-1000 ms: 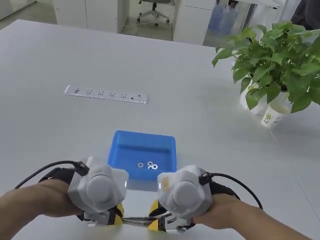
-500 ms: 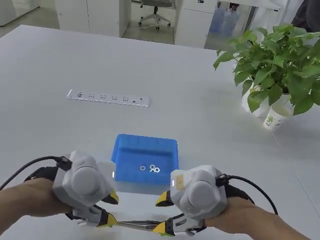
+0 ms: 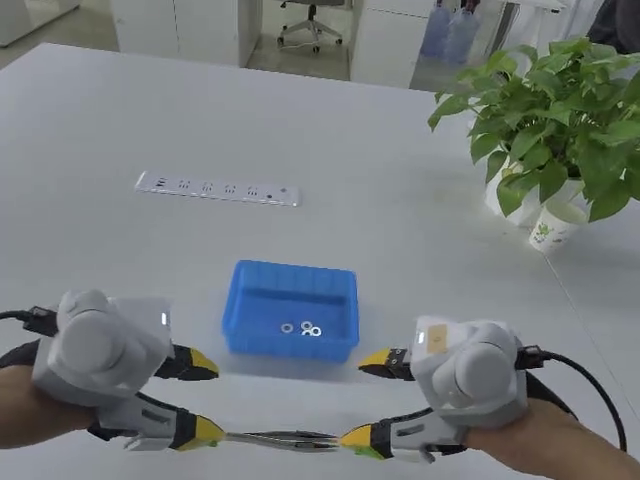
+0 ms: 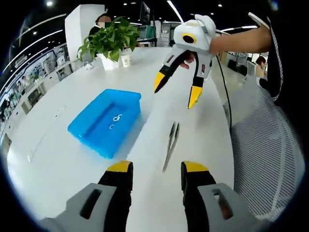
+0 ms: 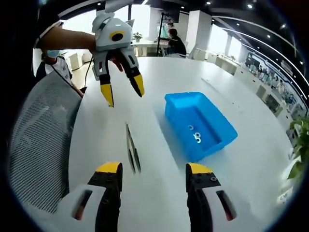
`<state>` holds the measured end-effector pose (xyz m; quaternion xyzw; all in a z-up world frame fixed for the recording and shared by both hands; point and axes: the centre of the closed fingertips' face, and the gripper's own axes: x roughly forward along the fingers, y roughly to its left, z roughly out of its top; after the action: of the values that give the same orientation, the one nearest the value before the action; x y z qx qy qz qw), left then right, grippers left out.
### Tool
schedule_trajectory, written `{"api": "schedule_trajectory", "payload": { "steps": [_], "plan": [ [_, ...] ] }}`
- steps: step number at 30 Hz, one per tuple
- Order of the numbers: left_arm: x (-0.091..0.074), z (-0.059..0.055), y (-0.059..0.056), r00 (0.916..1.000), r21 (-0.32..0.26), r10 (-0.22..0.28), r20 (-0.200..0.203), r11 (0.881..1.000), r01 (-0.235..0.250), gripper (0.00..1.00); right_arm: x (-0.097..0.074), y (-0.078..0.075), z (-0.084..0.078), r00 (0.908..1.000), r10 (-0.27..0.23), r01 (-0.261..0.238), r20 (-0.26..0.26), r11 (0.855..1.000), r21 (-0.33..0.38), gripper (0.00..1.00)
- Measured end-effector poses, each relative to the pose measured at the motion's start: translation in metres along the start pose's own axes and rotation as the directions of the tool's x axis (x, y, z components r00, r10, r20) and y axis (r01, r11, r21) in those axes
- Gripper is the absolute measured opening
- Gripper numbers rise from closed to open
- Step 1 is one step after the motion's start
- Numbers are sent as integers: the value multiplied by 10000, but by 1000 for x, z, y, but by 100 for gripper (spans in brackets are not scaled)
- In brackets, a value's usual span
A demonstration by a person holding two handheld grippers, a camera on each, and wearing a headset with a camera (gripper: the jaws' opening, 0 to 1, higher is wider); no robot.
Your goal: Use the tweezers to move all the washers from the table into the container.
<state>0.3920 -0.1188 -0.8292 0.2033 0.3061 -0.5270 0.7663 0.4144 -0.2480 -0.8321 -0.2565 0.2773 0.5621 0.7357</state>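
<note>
White worktop (image 3: 400,250) runs across an open office, carrying a power strip (image 3: 217,189) farther back and a potted plant (image 3: 550,110) at the far right. A blue container (image 3: 285,345) sits near the front with a few washers (image 3: 303,329) lying inside it. Tweezers (image 3: 280,438) lie flat on the worktop just in front of the container, between the left claw (image 3: 208,400) and the right claw (image 3: 358,400). Both claws have their jaws apart and hold nothing. The gripper views bring in a mesh chair back (image 4: 265,159) at the worktop's edge.
</note>
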Motion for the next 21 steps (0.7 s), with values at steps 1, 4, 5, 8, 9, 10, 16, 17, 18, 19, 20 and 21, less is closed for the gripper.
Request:
{"api": "schedule_trajectory", "payload": {
  "steps": [1,4,5,8,9,10,16,17,18,19,20,21],
  "plan": [
    [-3,2,0,9997,-151,117,222,9998,-113,47,-3,0,-1,9999,-93,92,59,9999,124,57],
    [-11,4,3,9968,-409,558,581,9977,-534,52,-8,-2,-6,9993,-348,342,156,9988,338,60],
    [-13,5,3,9959,-478,633,648,9970,-603,54,-10,-4,-5,9985,-484,472,274,9979,437,61],
    [-19,8,4,9903,-686,1012,954,9931,-949,60,-17,-7,-3,9940,-898,852,624,9937,731,67],
    [-22,12,4,9863,-864,1134,1196,9909,-1034,62,-20,-9,-1,9907,-1096,1021,811,9906,914,68],
    [-23,13,4,9836,-904,1224,1323,9897,-1110,64,-22,-10,-2,9891,-1194,1101,859,9883,1059,70],
    [-26,21,2,9638,-1192,1691,2062,9819,-1468,72,-35,-16,2,9663,-2026,1752,1588,9696,1710,78],
    [-25,21,1,9633,-1232,1695,2083,9816,-1461,73,-35,-15,1,9644,-2069,1777,1645,9682,1763,79],
    [-24,20,-1,9630,-1239,1699,2092,9815,-1462,75,-35,-15,0,9638,-2076,1772,1671,9676,1800,81],
    [-21,20,-3,9638,-1245,1705,2050,9812,-1471,77,-35,-14,-2,9639,-2101,1803,1638,9671,1793,82],
    [-20,19,-4,9647,-1242,1717,1997,9810,-1488,78,-36,-14,-4,9627,-2184,1893,1597,9654,1792,84],
    [-20,19,-6,9649,-1232,1739,1966,9807,-1517,79,-37,-14,-5,9610,-2259,1970,1596,9641,1783,85]
  ]
}}
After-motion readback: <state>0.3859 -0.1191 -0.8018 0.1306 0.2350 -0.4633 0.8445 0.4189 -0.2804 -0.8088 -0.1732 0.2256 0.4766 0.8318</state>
